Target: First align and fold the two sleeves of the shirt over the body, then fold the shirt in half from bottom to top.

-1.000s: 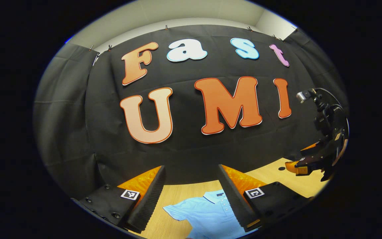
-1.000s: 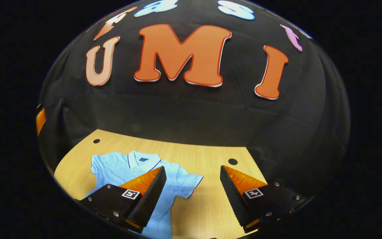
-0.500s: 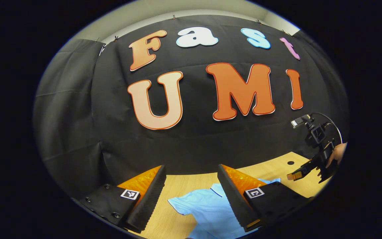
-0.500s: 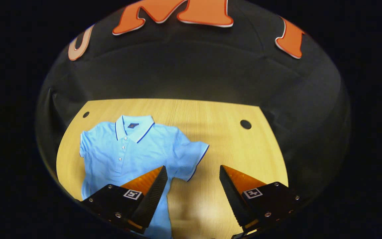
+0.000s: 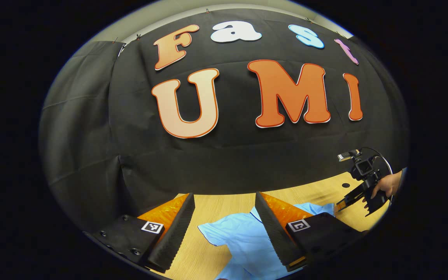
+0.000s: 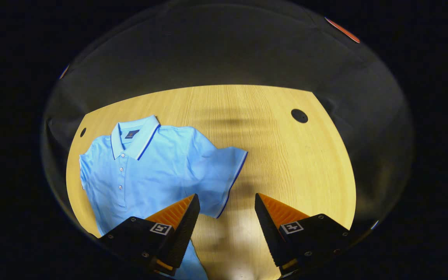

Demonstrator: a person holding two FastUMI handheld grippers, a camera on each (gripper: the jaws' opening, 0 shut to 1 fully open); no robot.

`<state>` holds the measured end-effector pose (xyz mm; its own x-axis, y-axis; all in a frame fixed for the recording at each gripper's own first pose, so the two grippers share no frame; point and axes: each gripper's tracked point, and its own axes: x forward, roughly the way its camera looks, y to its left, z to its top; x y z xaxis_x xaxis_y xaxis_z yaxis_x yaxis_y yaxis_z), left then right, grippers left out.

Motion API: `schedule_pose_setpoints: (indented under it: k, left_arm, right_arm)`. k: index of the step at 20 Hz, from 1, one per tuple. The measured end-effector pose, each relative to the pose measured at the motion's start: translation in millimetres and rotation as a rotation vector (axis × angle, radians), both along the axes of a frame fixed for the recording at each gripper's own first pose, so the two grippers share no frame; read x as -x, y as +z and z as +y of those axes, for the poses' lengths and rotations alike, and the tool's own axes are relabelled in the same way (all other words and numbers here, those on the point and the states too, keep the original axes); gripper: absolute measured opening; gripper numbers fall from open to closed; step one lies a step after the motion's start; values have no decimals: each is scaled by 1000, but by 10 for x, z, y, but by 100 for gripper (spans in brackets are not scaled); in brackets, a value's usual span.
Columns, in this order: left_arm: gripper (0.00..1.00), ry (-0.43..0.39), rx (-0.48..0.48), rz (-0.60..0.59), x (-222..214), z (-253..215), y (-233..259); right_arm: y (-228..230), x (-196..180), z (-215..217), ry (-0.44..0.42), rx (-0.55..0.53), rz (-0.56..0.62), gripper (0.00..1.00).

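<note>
A light blue polo shirt [image 6: 154, 167] with a dark-trimmed collar lies face up on the wooden table [image 6: 286, 163]. Its right-hand sleeve [image 6: 224, 175] spreads out flat, the cuff reaching toward my right gripper [image 6: 226, 204], which hovers open just above and beside that cuff. In the left gripper view the shirt [image 5: 243, 241] lies beyond my left gripper [image 5: 224, 204], which is open, with the shirt's other sleeve [image 5: 212, 233] between its fingers' line of sight. The right gripper [image 5: 338, 206], held by a hand [image 5: 387, 186], shows at the far right there.
Two round holes [image 6: 299, 115] [image 6: 83, 132] are cut in the tabletop near its back corners. The black booth wall [image 5: 228, 163] closes off the table's far edge. Bare wood lies to the right of the shirt.
The right gripper has tilted down and come closer to the table, so the shirt's right sleeve now lies just ahead of its fingers. The left gripper has tilted down slightly. Both stay open.
</note>
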<state>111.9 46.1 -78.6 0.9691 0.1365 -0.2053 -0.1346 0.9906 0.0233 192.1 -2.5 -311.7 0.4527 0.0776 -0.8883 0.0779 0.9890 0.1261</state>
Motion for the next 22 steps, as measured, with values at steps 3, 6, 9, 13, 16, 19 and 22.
schedule_pose_setpoints:
  k: [3,6,9,13,16,19,22]
  left_arm:
    - [97,-1,3,10,-12,8,-20]
    - [100,4,7,18,-25,18,-44]
    - [100,10,14,27,-36,56,-90]
    - [100,21,24,40,-2,106,-135]
    - [100,27,25,43,13,142,-145]
    - [100,37,34,54,29,180,-195]
    - [100,40,13,58,51,213,-206]
  right_arm:
    - [-162,-66,26,-28,-19,40,84]
    - [-315,-132,58,-60,-34,76,80]
    - [-426,-159,17,-80,-16,98,76]
    - [-538,-204,52,-107,-11,122,63]
    - [-588,-199,86,-130,-20,138,49]
    - [-578,-213,86,-132,-21,131,39]
    - [-565,-240,125,-133,-30,124,12]
